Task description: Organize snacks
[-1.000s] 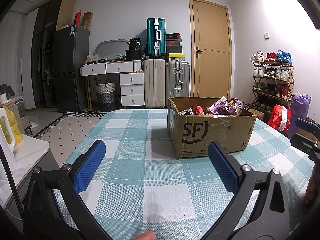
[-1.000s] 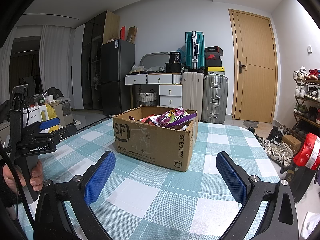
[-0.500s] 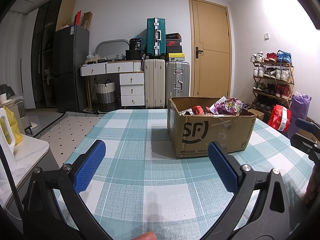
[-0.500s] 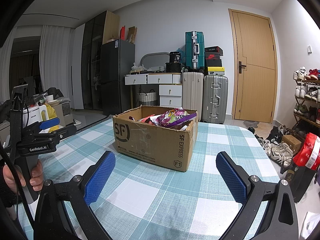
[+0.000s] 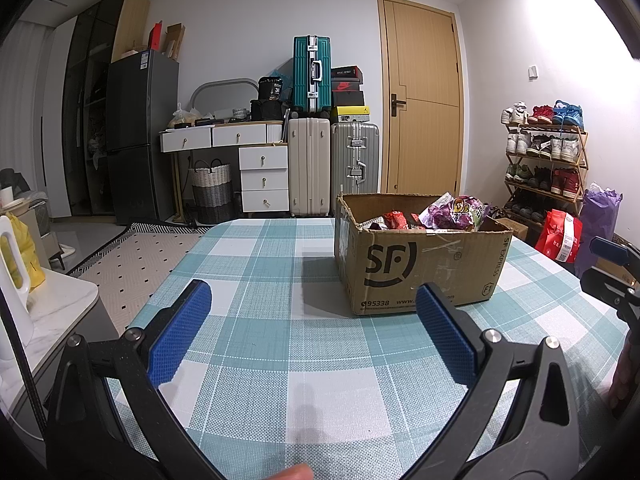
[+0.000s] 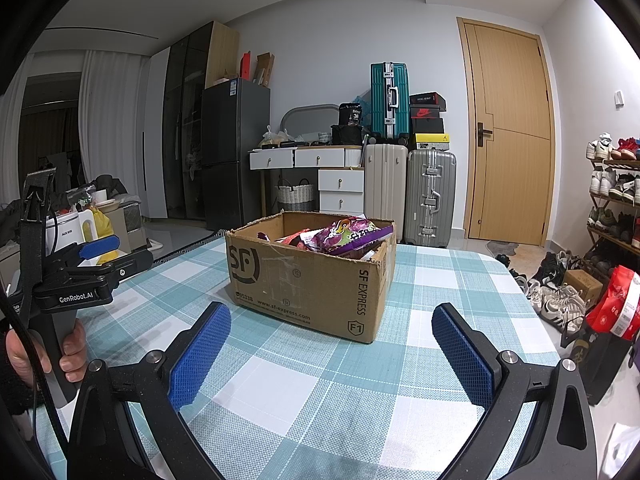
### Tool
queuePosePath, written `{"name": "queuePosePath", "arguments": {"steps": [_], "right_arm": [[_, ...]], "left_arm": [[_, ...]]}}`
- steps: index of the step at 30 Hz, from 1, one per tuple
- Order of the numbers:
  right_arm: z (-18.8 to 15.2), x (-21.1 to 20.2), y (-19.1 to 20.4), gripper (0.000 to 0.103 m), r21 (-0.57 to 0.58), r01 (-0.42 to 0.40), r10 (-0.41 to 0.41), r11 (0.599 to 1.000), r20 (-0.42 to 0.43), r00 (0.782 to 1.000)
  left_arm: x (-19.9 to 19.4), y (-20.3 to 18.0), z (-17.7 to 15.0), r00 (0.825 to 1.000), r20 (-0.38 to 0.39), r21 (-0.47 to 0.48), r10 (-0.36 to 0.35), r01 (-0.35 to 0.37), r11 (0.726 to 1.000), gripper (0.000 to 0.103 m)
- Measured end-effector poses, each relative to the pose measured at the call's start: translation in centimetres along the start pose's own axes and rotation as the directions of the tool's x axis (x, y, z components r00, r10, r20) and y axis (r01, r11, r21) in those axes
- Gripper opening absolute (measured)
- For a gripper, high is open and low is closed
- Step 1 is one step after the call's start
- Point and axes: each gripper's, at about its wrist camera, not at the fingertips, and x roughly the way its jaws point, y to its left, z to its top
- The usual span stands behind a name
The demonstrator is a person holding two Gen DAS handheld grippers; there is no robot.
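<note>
A brown cardboard box (image 5: pixel 424 264) (image 6: pixel 308 276) marked SF stands on the table with the teal-and-white checked cloth (image 5: pixel 272 340) (image 6: pixel 320 392). Snack packets fill it, with a purple bag (image 5: pixel 456 210) (image 6: pixel 348 234) on top and red packets (image 5: pixel 394 220) beside it. My left gripper (image 5: pixel 312 300) is open over bare cloth, short of the box and to its left. My right gripper (image 6: pixel 332 320) is open too, just in front of the box's near corner. Neither holds anything. A hand (image 6: pixel 24 356) grips the left tool's handle at the left of the right wrist view.
Beyond the table are suitcases (image 5: pixel 332 168), a white drawer desk (image 5: pixel 240 160), a dark fridge (image 5: pixel 136 136) and a wooden door (image 5: pixel 422 100). A shoe rack (image 5: pixel 548 160) and red bag (image 5: pixel 560 236) stand right. A white side table (image 5: pixel 52 308) sits left.
</note>
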Motion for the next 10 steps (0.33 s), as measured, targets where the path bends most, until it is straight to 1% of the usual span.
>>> {"name": "queuePosePath", "arguments": {"steps": [10], "right_arm": [[-0.02, 0.0, -0.04, 0.102, 0.0, 0.0, 0.0, 1.0, 0.0, 1.0]], "left_arm": [[-0.01, 0.01, -0.01, 1.0, -0.001, 0.0, 0.0, 0.0, 1.0, 0.102]]}}
